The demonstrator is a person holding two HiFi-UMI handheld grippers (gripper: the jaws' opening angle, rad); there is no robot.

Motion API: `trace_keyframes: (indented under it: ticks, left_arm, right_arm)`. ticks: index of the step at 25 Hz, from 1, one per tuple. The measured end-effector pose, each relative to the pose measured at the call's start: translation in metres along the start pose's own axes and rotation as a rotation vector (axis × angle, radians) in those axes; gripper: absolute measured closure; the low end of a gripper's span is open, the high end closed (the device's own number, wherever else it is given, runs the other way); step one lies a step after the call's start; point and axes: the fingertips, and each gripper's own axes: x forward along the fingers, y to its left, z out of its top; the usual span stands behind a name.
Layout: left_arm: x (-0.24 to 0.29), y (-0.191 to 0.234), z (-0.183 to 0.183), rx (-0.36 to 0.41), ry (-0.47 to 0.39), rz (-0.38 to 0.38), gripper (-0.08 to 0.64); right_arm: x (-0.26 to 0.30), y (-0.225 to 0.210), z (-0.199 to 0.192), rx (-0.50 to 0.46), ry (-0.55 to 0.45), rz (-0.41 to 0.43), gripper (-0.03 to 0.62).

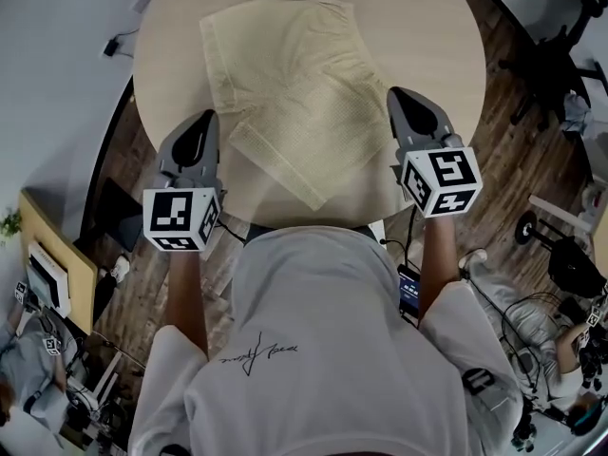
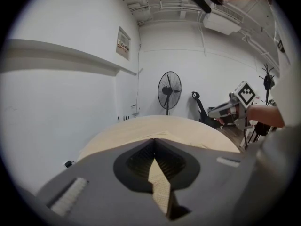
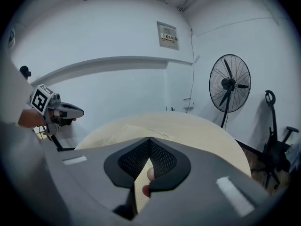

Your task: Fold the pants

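Table (image 1: pixel 171 36): round, with a pale wood top, on a dark plank floor (image 1: pixel 503 131). The person stands at the near edge.
Pants (image 1: pixel 285 74): cream with a fine mesh weave, lying on the table from about its middle toward the near side. The cloth is creased and partly doubled over. One flap reaches toward the near edge, between the two grippers.
Left gripper (image 1: pixel 211 114): at the near left of the table, pointing away from the person and tilted downward. Its tips are at the left edge of the pants. In the left gripper view the jaws meet at the tips with a strip of cream cloth pinched between them, so it is clamped on the pants.
Right gripper (image 1: pixel 392 91): at the near right, angled much like the left gripper but reaching a little farther across the table. Its tips are at the right edge of the pants. In the right gripper view the jaws are pressed tight together with a strip of the same cream cloth caught between them, so it too grips the pants.
Marker cubes: one sits at the near end of the left gripper (image 1: pixel 180 218) and one at the near end of the right gripper (image 1: pixel 440 180), both over the table's near rim.
Person: wears a white shirt (image 1: pixel 323 350), and a bare forearm runs to each gripper.
Room: white walls, with a standing fan (image 3: pixel 229 84) beyond the far side of the table. A black wheeled chair (image 1: pixel 560 41) is on the floor at the far right.
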Motion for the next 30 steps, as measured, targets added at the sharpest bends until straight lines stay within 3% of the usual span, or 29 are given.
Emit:
trace_keyframes:
  ticks: [12, 18, 30]
  left_arm:
    - [0.035, 0.028, -0.004, 0.029, 0.034, -0.005, 0.508]
    - [0.053, 0.034, -0.003, 0.154, 0.042, -0.01, 0.508]
    - [0.094, 0.057, -0.022, 0.186, 0.09, -0.053, 0.508]
  right_arm:
    - [0.046, -0.023, 0.008, -0.068, 0.05, 0.006, 0.594]
    - [0.069, -0.032, 0.006, -0.091, 0.083, 0.005, 0.594]
    - [0.119, -0.035, 0.006, -0.188, 0.147, 0.024, 0.594]
